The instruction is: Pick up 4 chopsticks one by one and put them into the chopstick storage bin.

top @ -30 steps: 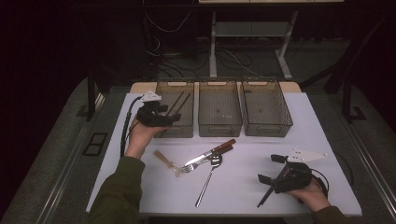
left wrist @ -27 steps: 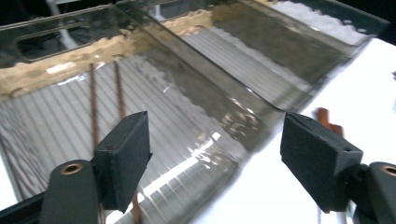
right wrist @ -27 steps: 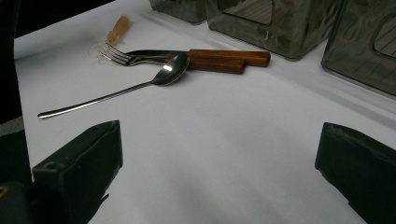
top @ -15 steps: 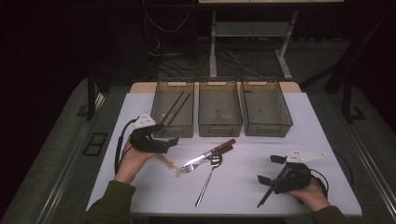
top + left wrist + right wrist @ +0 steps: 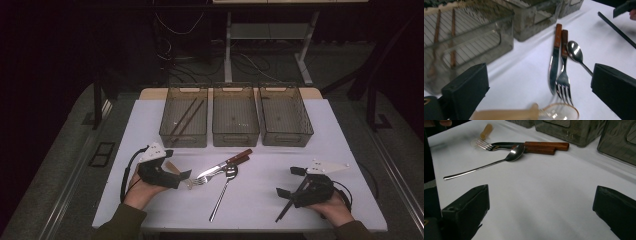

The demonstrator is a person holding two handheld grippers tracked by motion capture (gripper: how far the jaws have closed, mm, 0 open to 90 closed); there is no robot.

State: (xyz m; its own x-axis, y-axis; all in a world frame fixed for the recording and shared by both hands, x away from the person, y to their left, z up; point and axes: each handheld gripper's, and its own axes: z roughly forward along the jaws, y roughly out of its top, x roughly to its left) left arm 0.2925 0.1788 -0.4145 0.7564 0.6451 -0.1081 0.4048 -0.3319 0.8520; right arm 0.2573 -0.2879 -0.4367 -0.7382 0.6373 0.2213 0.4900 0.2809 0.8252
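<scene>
My jaws (image 5: 536, 82) matt black; fork (image 5: 563, 82) and knife (image 5: 554, 67) glossy metal (wood-look handles); table (image 5: 544, 195) smooth white

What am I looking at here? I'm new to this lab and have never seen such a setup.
There is no machine: a person at a white table holds a hand-held gripper in each hand, the left hand-held gripper and the right hand-held gripper. One picture comes from a camera above the table; the other two come from cameras riding on each hand-held gripper, looking along its black jaws. Three clear bins stand at the back, the left one holding chopsticks. On the table lie a knife, a fork, a steel spoon and a wooden-handled clear spoon. Both grippers are open and hold nothing; the left one's jaws have just been opening.
</scene>
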